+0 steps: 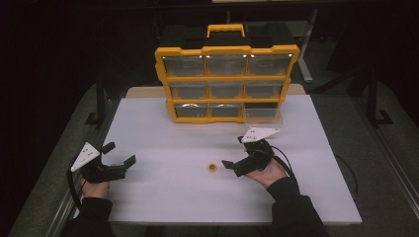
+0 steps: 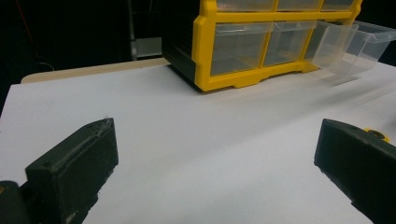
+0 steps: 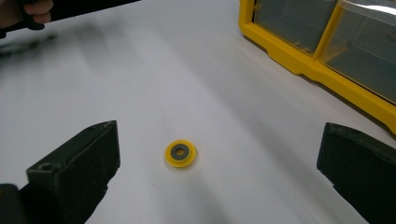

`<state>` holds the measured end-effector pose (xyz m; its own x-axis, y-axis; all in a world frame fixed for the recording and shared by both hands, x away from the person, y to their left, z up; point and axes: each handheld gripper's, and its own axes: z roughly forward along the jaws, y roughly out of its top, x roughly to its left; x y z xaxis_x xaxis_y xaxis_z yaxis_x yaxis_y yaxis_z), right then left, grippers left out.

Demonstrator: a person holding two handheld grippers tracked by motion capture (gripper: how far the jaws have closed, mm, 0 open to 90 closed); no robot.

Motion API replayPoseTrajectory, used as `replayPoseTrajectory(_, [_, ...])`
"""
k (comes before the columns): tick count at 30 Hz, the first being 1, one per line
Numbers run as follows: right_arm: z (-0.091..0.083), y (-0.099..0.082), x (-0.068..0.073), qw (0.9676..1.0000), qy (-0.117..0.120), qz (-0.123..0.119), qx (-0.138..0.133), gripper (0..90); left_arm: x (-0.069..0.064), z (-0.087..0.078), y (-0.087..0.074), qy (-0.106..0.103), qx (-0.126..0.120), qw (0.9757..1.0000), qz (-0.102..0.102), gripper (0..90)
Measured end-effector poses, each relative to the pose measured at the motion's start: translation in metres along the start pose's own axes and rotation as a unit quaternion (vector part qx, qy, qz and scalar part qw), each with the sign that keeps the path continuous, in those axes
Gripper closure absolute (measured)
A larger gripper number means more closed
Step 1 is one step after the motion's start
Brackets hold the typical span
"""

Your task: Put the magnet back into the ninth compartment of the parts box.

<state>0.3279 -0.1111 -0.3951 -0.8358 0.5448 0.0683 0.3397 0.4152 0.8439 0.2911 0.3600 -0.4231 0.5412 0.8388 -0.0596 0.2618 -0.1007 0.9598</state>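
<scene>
Nine clear drawers fill the yellow organizer at the far side of your white table; its bottom-right drawer sticks out. Your left gripper and right gripper both gape, holding nothing. Between them lies the small yellow disc, nearer your right.

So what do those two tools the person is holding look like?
Both are black. The left tool and right tool each have two chunky black jaws, a pale three-cornered plate on top, and a black cable trailing behind. The person wears dark sleeves.
</scene>
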Motion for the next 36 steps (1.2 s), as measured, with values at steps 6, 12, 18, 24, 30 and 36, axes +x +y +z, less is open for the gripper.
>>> replayPoseTrajectory(6, [0.008, 0.003, 0.003, 0.9999, 0.007, -0.005, 0.011, 0.0, 0.000, 0.000, 0.000, 0.000, 0.000, 1.0000, 0.001, 0.0])
replayPoseTrajectory(12, [0.015, 0.004, 0.005, 0.9997, 0.015, -0.007, 0.016, 0.0, 0.000, 0.000, 0.000, 0.000, 0.000, 1.0000, 0.001, 0.0])
replayPoseTrajectory(18, [0.022, 0.005, 0.007, 0.9994, 0.022, -0.012, 0.024, 0.0, 0.000, 0.000, 0.000, -0.001, 0.001, 1.0000, 0.001, 0.0])
replayPoseTrajectory(24, [0.029, 0.007, 0.009, 0.9991, 0.026, -0.014, 0.031, 0.0, 0.000, 0.001, 0.000, -0.002, 0.001, 1.0000, 0.002, 0.0])
replayPoseTrajectory(30, [0.036, 0.008, 0.011, 0.9985, 0.030, -0.019, 0.042, 0.0, -0.001, 0.001, 0.000, -0.002, 0.001, 1.0000, 0.003, 0.0])
replayPoseTrajectory(36, [0.042, 0.007, 0.012, 0.9979, 0.035, -0.020, 0.050, 0.0, -0.001, 0.001, 0.000, -0.002, 0.000, 1.0000, 0.002, 0.0])
